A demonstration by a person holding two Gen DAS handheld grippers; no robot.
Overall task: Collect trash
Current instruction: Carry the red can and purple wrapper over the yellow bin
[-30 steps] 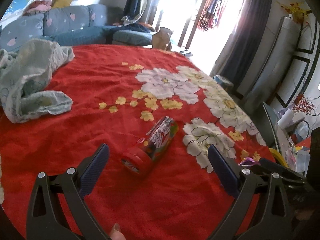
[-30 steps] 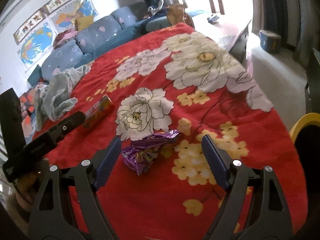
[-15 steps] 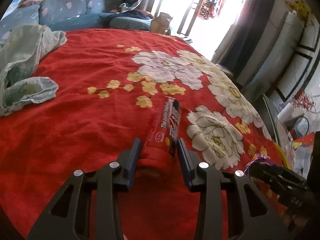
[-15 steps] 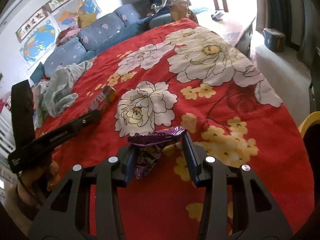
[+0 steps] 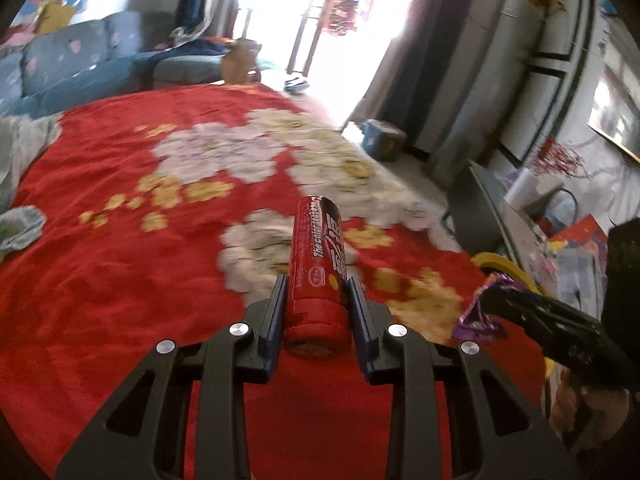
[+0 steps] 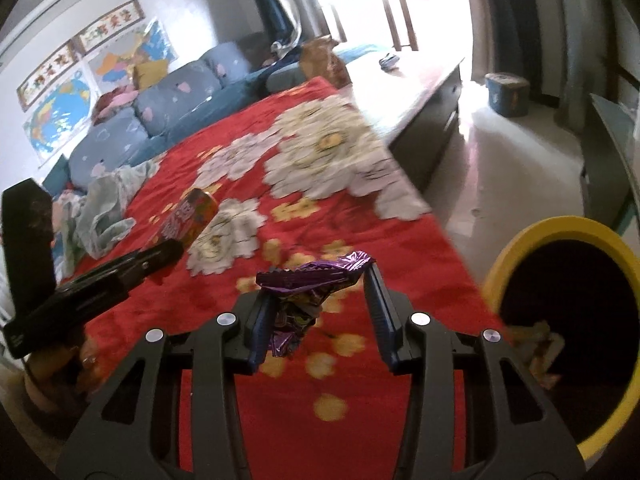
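1. Red cloth with white and yellow flowers covers the bed (image 5: 100,280), which carries everything; a pale green crumpled cloth (image 6: 108,208) lies near its far left edge, below the blue sofa (image 6: 160,116).
2. In the left wrist view the left tongs (image 5: 316,300) are clamped on a red tube-shaped snack can (image 5: 316,264). Their jaws have just been closing, and the blue pads now press on both sides of the can near its capped end.
3. The can points forward and away from the camera, its far end raised off the red cloth over a white flower near the middle of the bed.
4. In the right wrist view the same can shows at the left, sticking out past the black finger of the left tongs, with the person's hand (image 6: 60,368) below it at the bed's near left edge.
5. The right tongs (image 6: 320,300) grip a crumpled purple foil wrapper (image 6: 312,280). The wrapper spans the gap between the pads and hangs down by the left one; it is lifted clear of the cloth, near the bed's near right edge.
6. Just off the bed's right edge stands a yellow-rimmed bin (image 6: 560,228) with a dark inside, where some pale crumpled scraps (image 6: 536,344) lie.
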